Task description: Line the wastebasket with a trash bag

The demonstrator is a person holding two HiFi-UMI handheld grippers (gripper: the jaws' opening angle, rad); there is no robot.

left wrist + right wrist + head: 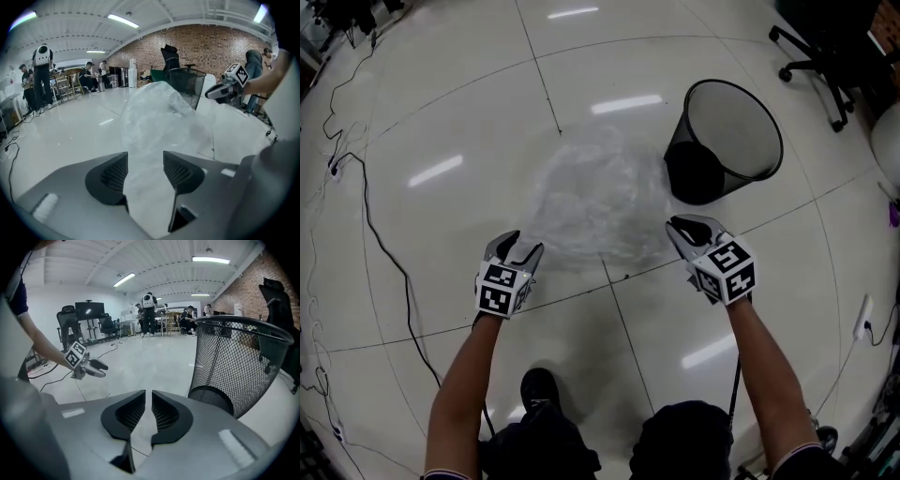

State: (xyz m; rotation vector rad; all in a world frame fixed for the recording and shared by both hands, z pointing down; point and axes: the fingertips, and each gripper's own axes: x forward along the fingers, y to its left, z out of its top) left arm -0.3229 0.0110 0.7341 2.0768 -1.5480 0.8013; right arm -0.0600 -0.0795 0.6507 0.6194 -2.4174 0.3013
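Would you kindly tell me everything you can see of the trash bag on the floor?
The bag is clear, thin plastic, crumpled into a loose, puffed heap on the white floor. It lies beside the wastebasket, by its base; whether they touch is unclear. It rises just ahead of the open left claw, ungripped.

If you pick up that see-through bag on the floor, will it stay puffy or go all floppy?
Probably floppy: the clear trash bag lies crumpled in soft folds. It looks thin and see-through, so it is likely very light. Its smooth film may slip.
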